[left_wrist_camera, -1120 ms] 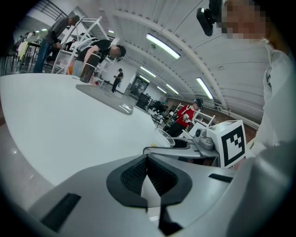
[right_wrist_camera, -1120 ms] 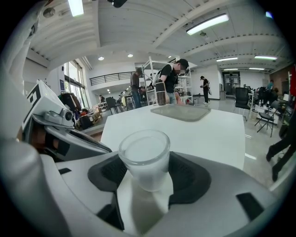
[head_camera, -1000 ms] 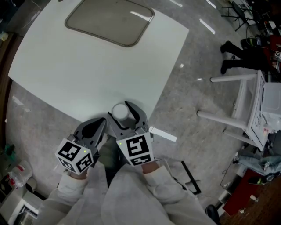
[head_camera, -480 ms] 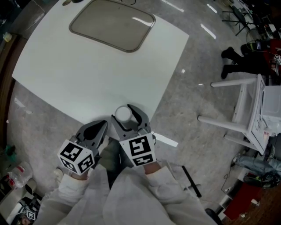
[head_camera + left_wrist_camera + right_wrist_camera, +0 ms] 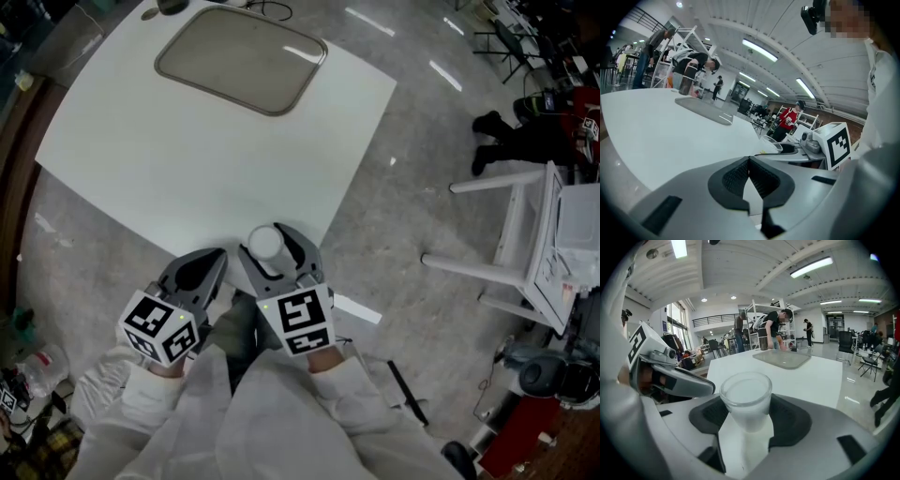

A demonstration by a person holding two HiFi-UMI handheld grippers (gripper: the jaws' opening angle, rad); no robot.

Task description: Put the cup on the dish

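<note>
Right gripper (image 5: 746, 420) pinches the frosted clear glass cup (image 5: 745, 397) upright, mouth up, at the white table's (image 5: 187, 159) near corner. Bare tabletop runs up to the grey rectangular dish (image 5: 241, 58). Left gripper (image 5: 750, 164) pressed together, empty.

From the head, looks steeply down on the near corner of a white square table (image 5: 216, 178), with the grey two-jaw left gripper (image 5: 199, 270) and right gripper (image 5: 268, 240) close under the lens. From each gripper, looks low along its jaws across the tabletop, with the clear round cup (image 5: 746, 397) right before the right lens. Share with the head view that table and the shallow grey rounded-rectangle dish (image 5: 242, 58) at its far side.
</note>
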